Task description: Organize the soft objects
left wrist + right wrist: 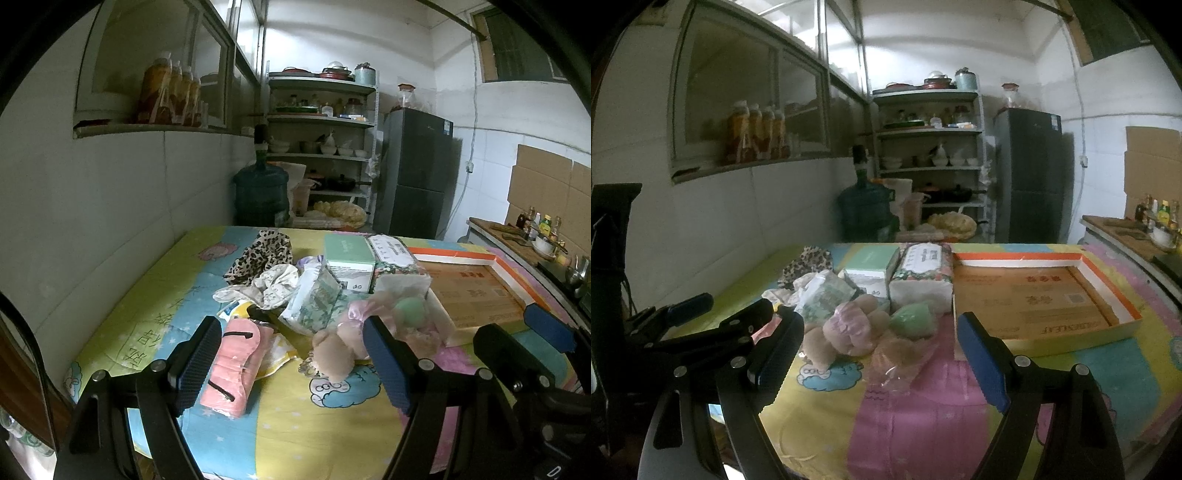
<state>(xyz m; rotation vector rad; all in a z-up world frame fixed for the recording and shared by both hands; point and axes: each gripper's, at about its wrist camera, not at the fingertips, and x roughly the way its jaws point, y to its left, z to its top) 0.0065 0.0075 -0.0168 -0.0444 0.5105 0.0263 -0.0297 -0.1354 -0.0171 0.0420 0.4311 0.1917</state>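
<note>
A heap of soft things lies on the quilted table: a pink rolled cloth (232, 363), a beige plush toy (338, 350) (846, 332), a green sponge in clear plastic (408, 310) (912, 321), a tissue pack (314, 299) (827, 291), a leopard cloth (262, 254) (809, 264) and a floral cloth (266, 282). My left gripper (291, 363) is open, its fingers either side of the pink roll and plush toy, holding nothing. My right gripper (879, 356) is open and empty, just in front of the plush toy and a clear bag (901, 358).
A shallow cardboard tray with an orange rim (1108, 280) (513, 273) lies at the right. A green box (349, 254) (871, 266) and a floral tissue pack (923, 277) stand behind the heap. A wall runs along the left; a counter (1126, 229) stands at the right.
</note>
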